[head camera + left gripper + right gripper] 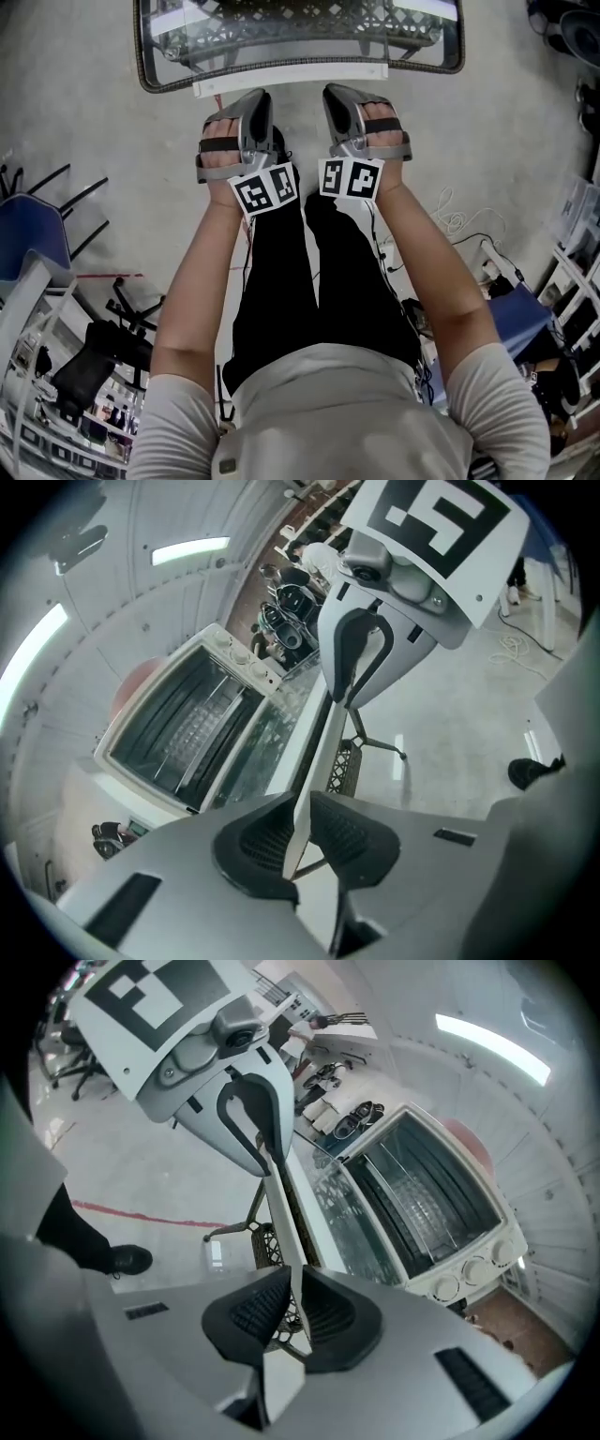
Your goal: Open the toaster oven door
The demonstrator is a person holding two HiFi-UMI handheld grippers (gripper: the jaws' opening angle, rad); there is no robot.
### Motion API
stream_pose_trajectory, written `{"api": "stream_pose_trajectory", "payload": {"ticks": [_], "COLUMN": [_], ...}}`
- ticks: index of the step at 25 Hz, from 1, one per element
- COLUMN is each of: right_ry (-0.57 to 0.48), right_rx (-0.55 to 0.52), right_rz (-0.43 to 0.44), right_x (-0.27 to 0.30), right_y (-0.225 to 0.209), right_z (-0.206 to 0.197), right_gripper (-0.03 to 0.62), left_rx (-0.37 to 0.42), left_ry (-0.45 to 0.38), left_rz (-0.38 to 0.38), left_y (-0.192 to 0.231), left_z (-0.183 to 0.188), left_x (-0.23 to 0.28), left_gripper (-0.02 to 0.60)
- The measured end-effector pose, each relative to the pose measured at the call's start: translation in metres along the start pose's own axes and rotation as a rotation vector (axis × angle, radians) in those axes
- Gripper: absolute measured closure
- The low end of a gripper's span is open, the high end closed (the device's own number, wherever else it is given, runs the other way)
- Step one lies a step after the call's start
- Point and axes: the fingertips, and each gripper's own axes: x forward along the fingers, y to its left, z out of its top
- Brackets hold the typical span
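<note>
In the head view, the person's two forearms reach forward over the black-trousered legs. The left gripper (255, 98) and the right gripper (337, 94) sit side by side, each with its marker cube facing the camera. Both tips meet the white handle (291, 77) at the near edge of the lowered door, which lies over a table with a dark woven rim (148, 77). Grey concrete floor (84, 122) spreads around it.

In the left gripper view, the dark ribbed pads (255, 841) are clenched on the thin white handle, which runs up and away between them. Further along the same bar, the right gripper grasps it too. To the left stands the toaster oven (178, 724), its cavity and wire rack exposed. The glass door (258, 752) hangs open from the oven toward the handle.

In the right gripper view, the jaws pinch the same white bar, with the left gripper clamped on it higher in the frame. The open oven lies to the right, its knobs (469, 1274) along the near end.
</note>
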Motion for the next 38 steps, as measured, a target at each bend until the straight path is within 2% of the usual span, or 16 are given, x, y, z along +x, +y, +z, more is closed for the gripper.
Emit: {"api": "stream_pose_trajectory", "payload": {"ticks": [7,9,12,14,18,22,26,30,33,38], "right_ry": [-0.037,-0.059,-0.087,-0.118,-0.200,-0.260,-0.364,-0.438,-0.465,-0.475], "right_rx": [0.158,0.251,0.384,0.420,0.476,0.552,0.604,0.650,0.638,0.744], "right_rz": [0.026,0.047,0.085,0.108,0.146,0.166,0.190,0.165,0.142,0.127], "right_x": [-0.040,-0.057,-0.083,-0.101,-0.134,-0.182,-0.231,-0.270,-0.298,-0.332], "right_y": [-0.032,-0.044,-0.061,-0.074,-0.107,-0.142,-0.170,-0.205,-0.227,-0.246], "right_z": [0.021,0.030,0.041,0.053,0.091,0.117,0.135,0.153,0.160,0.165], "right_gripper": [0.564,0.569,0.574,0.574,0.576,0.576,0.576,0.576,0.576,0.576], "left_rx": [-0.166,-0.224,-0.255,-0.284,-0.414,-0.496,-0.628,-0.652,-0.664,-0.718], "left_ry": [-0.015,-0.019,-0.048,-0.060,-0.103,-0.163,-0.229,-0.271,-0.304,-0.359], "left_rz": [0.005,-0.004,0.005,0.009,-0.005,-0.017,-0.041,-0.005,0.023,0.020], "left_y": [0.036,0.046,0.063,0.076,0.117,0.147,0.169,0.200,0.216,0.241], "left_z": [0.024,0.034,0.055,0.067,0.085,0.115,0.149,0.174,0.195,0.213], "left_x": [-0.034,-0.047,-0.070,-0.084,-0.118,-0.162,-0.199,-0.229,-0.249,-0.283], "left_gripper": [0.545,0.554,0.565,0.565,0.566,0.566,0.566,0.566,0.566,0.566]}}
